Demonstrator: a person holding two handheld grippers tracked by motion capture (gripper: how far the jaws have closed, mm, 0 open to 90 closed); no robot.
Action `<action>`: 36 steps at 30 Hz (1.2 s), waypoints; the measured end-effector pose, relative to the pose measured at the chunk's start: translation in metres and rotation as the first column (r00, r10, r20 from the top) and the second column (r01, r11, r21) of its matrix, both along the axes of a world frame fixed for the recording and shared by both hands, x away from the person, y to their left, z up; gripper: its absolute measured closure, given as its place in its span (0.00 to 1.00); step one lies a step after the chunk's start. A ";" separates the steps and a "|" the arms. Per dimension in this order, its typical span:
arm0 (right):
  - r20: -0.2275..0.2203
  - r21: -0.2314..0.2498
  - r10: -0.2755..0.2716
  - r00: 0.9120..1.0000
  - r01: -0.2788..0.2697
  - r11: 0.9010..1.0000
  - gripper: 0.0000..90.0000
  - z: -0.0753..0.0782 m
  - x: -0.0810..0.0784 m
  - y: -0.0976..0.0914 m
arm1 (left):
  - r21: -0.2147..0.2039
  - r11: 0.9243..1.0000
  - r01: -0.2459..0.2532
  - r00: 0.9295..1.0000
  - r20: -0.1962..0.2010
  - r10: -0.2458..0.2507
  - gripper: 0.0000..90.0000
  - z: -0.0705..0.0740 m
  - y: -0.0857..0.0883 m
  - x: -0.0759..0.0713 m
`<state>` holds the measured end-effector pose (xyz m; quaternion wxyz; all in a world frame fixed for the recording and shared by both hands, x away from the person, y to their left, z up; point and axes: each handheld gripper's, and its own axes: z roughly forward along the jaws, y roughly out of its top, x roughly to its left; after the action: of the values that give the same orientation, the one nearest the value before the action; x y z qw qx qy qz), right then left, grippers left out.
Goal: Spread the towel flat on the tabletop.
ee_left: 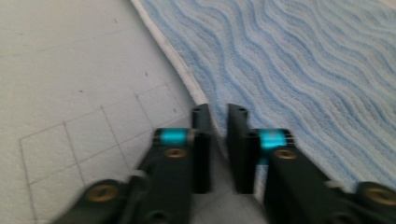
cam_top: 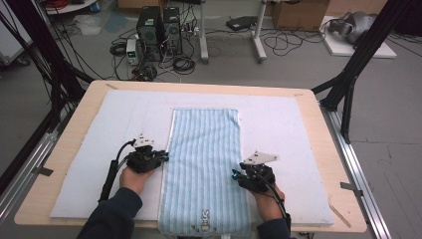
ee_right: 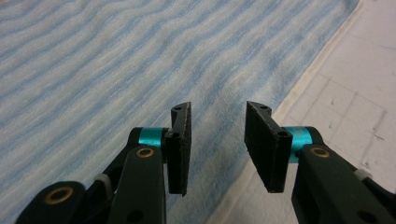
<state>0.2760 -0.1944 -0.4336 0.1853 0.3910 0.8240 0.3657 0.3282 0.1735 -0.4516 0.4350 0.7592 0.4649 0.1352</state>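
A light blue striped towel lies flat and lengthwise on the white mat, with a small rabbit motif at its near end. My left gripper is at the towel's left edge. In the left gripper view its jaws stand close together, with the towel's white hem running into the narrow gap. My right gripper is at the towel's right edge. In the right gripper view it is open, low over the towel, and the hem passes under the gap.
The mat carries faint pencil grid lines beside both towel edges and covers most of the wooden table. Black frame legs stand at the far right and far left corners. Computers and cables sit on the floor beyond.
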 end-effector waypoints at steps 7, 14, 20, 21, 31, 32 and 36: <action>-0.002 0.004 -0.035 0.999 0.035 0.999 0.71 0.004 -0.021 -0.011 | -0.048 0.998 0.032 0.999 -0.008 -0.032 0.50 0.002 0.007 -0.022; -0.031 0.022 -0.052 0.998 0.053 0.998 0.72 -0.003 -0.043 -0.016 | -0.089 0.994 0.065 0.998 -0.003 -0.066 0.52 0.004 0.011 -0.053; -0.035 0.023 -0.044 0.998 0.045 0.999 0.76 -0.008 -0.059 -0.013 | -0.086 0.991 0.106 0.994 -0.019 -0.108 0.59 0.001 0.005 -0.078; -0.038 0.018 -0.051 0.998 0.051 0.999 0.78 -0.009 -0.061 -0.013 | -0.077 0.991 0.110 0.993 -0.023 -0.112 0.61 -0.001 0.004 -0.082; -0.063 0.060 -0.046 0.997 0.049 0.997 0.97 -0.012 -0.074 -0.018 | -0.003 0.993 0.119 0.993 -0.013 -0.119 0.97 -0.001 0.002 -0.099; -0.057 0.056 -0.044 0.997 0.047 0.997 0.97 -0.012 -0.075 -0.019 | -0.005 0.992 0.123 0.992 -0.014 -0.124 0.98 -0.001 0.002 -0.100; -0.051 0.038 -0.033 0.998 0.035 0.999 0.97 -0.011 -0.079 -0.018 | -0.006 0.990 0.141 0.990 -0.023 -0.141 0.98 0.000 0.006 -0.103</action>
<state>0.1973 -0.2127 -0.4450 0.1631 0.4177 0.8143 0.3687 0.2257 0.1795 -0.4519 0.4397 0.7908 0.4154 0.0940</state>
